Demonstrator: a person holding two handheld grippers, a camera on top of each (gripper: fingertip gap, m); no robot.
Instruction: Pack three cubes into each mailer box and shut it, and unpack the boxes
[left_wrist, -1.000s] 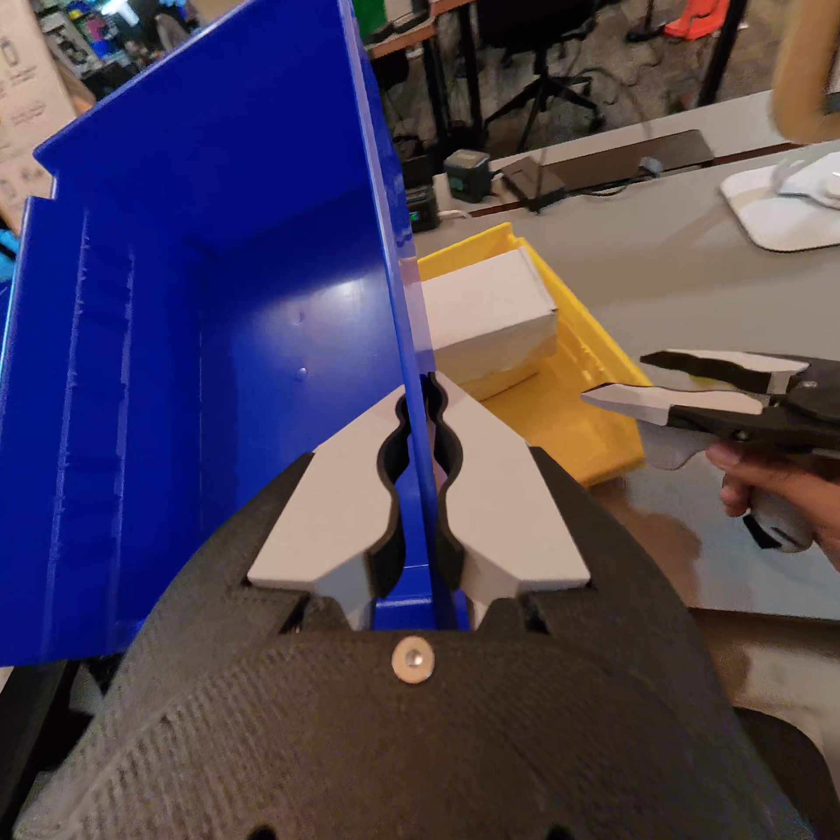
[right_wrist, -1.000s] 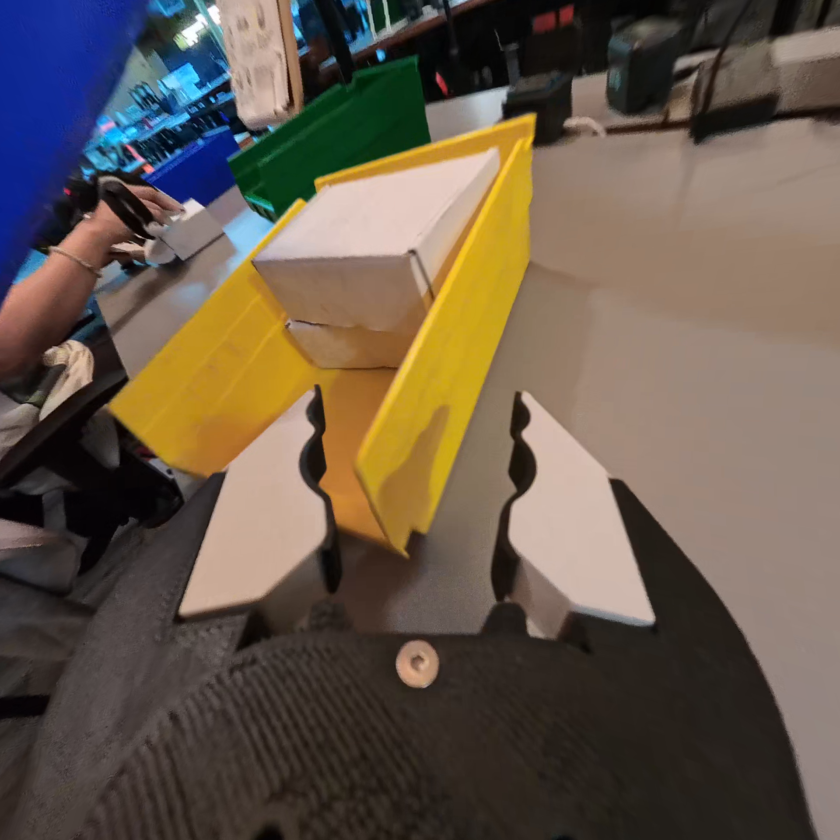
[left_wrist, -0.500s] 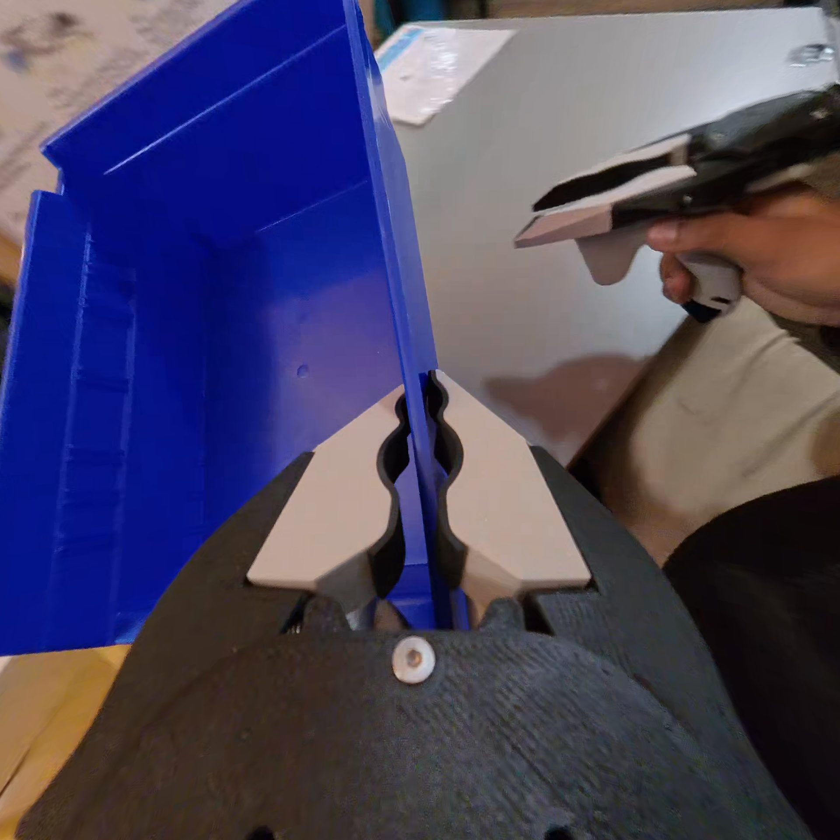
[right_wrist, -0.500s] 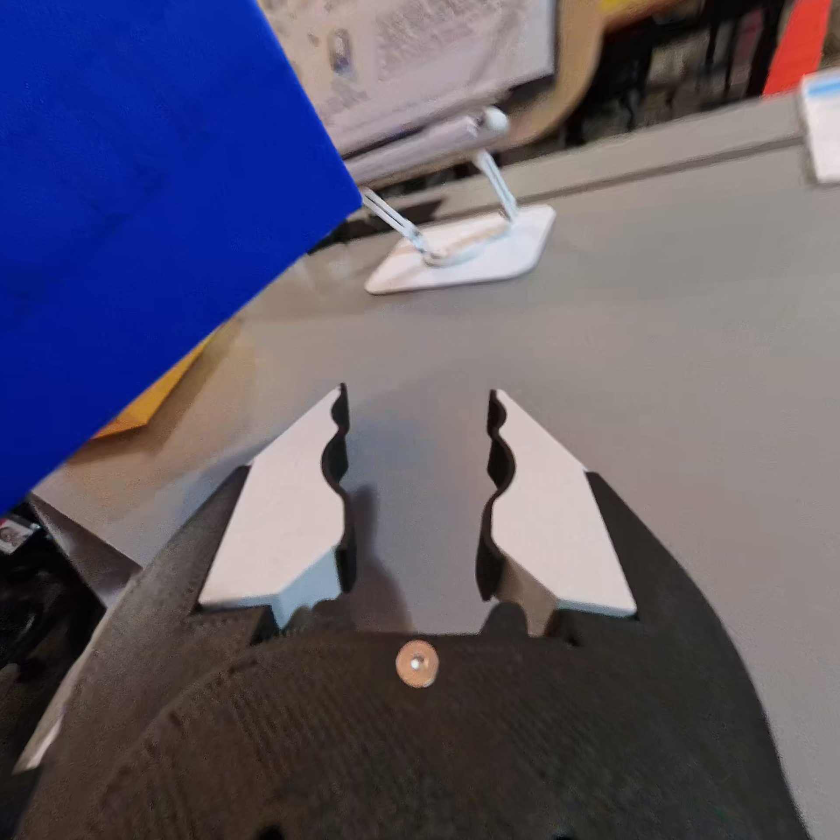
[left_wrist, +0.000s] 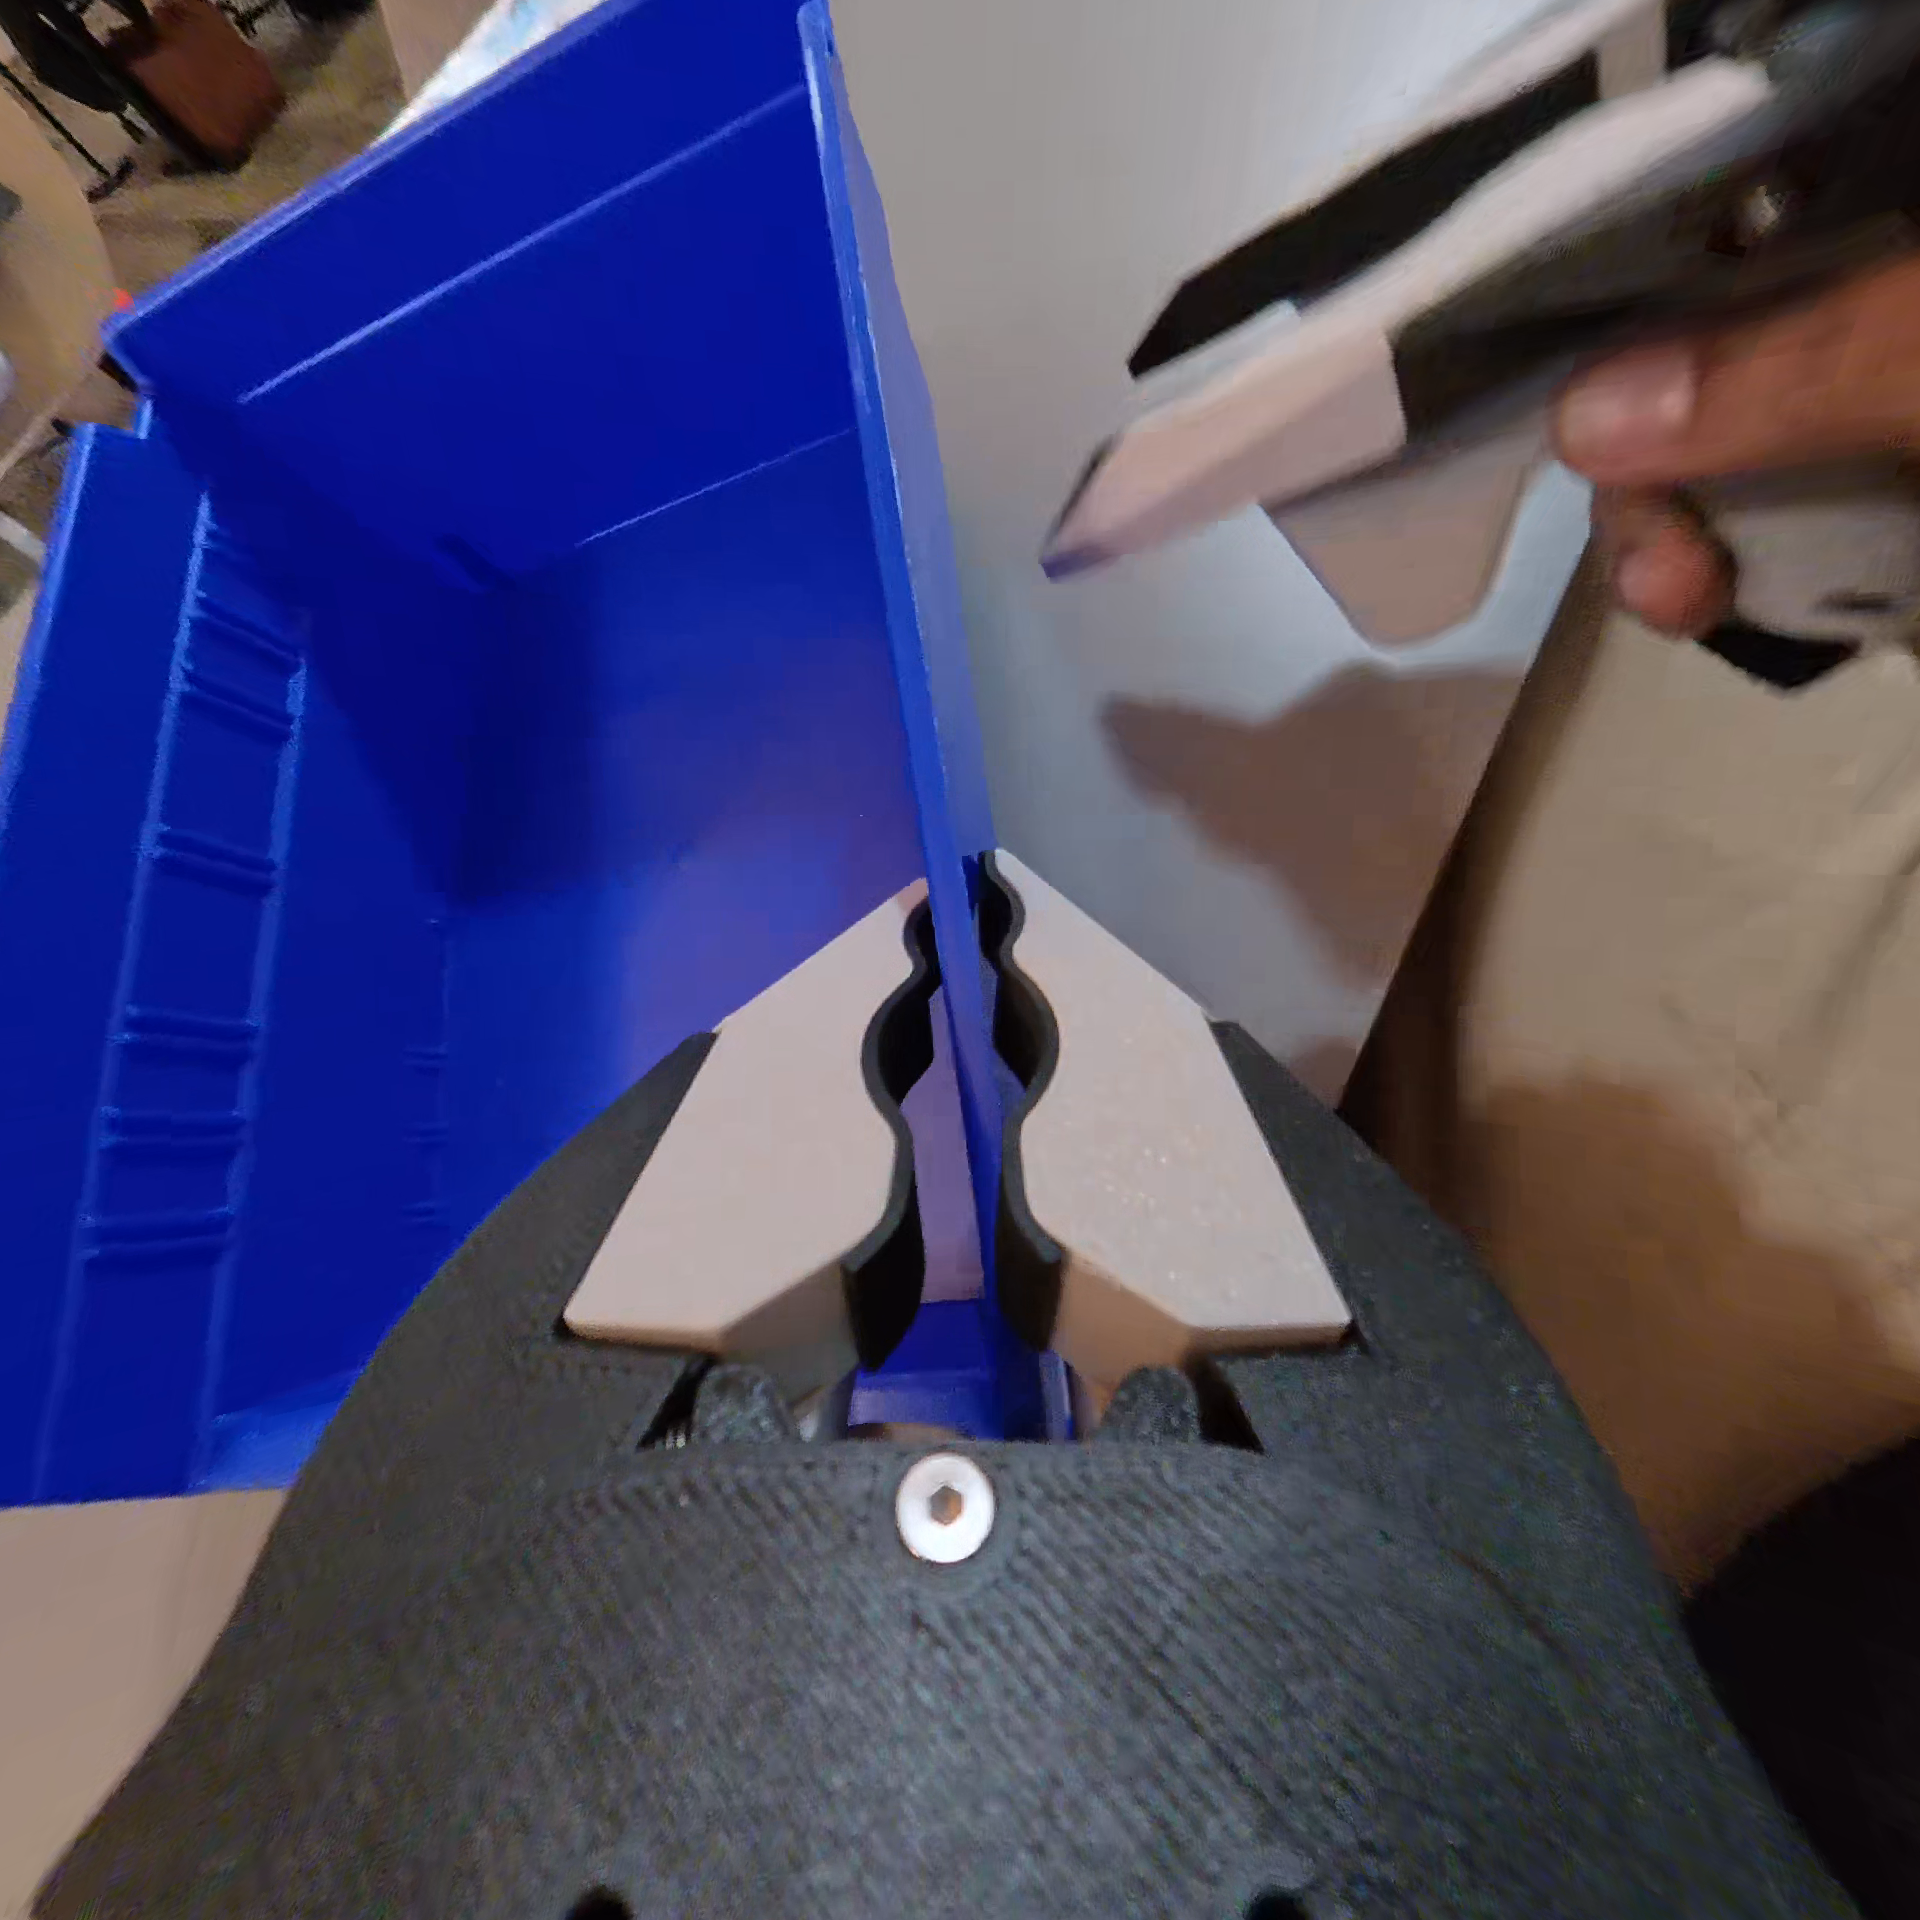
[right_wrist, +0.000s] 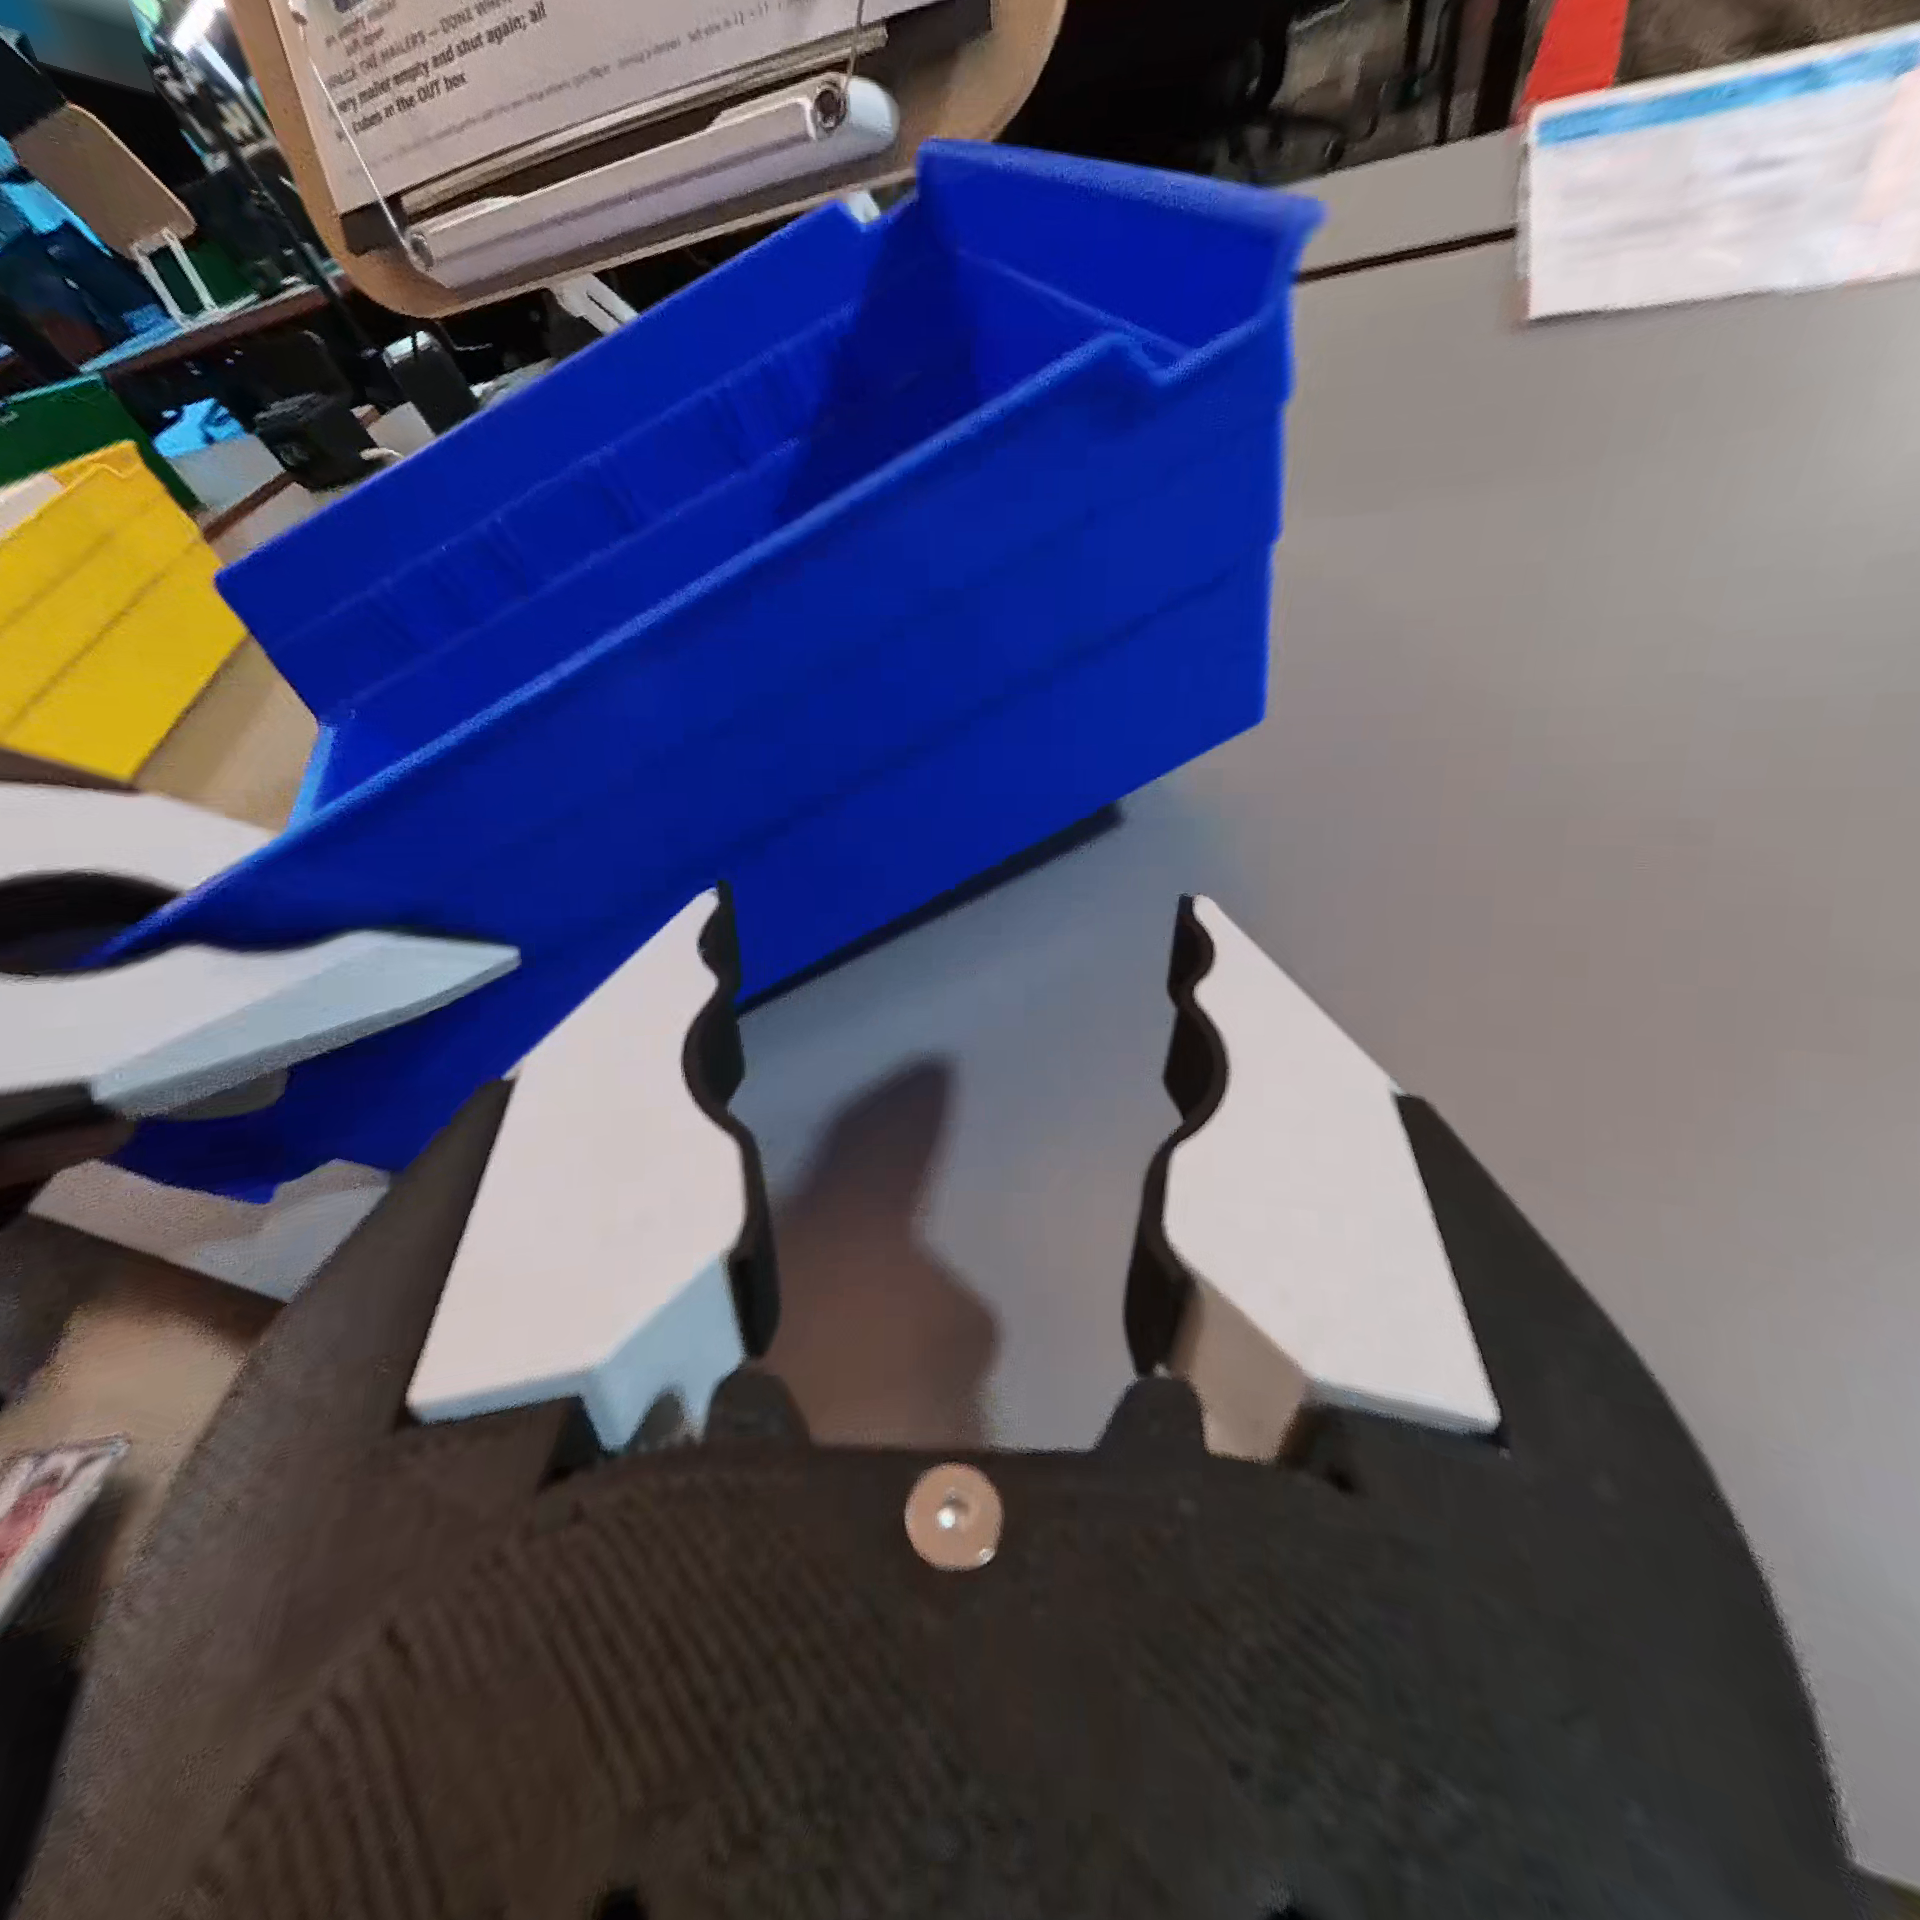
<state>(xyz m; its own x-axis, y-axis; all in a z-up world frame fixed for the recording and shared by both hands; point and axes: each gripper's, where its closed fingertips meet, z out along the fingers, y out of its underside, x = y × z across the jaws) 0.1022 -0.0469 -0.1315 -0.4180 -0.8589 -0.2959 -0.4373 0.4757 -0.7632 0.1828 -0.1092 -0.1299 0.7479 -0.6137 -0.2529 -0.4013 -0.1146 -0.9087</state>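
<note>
My left gripper (left_wrist: 961, 883) is shut on the right side wall of an empty blue bin (left_wrist: 468, 623) and holds it tilted. In the right wrist view the blue bin (right_wrist: 831, 623) lies ahead and to the left, its far end down near the grey table (right_wrist: 1558, 727). One finger (right_wrist: 312, 997) of the left gripper shows against the bin's near end. My right gripper (right_wrist: 956, 904) is open and empty just above the table, beside the bin. It also shows in the left wrist view (left_wrist: 1091, 462), held by a hand. No mailer box or cube is clearly in view.
A yellow bin (right_wrist: 94, 613) sits at the far left with a green bin (right_wrist: 62, 426) behind it. A white stand with a printed board (right_wrist: 623, 104) stands behind the blue bin. A paper sheet (right_wrist: 1714, 177) lies at the table's far right.
My left gripper has carried the blue bin away from the yellow bin and over the grey table. My right gripper has swung away from the yellow bin and now faces the blue bin, still open.
</note>
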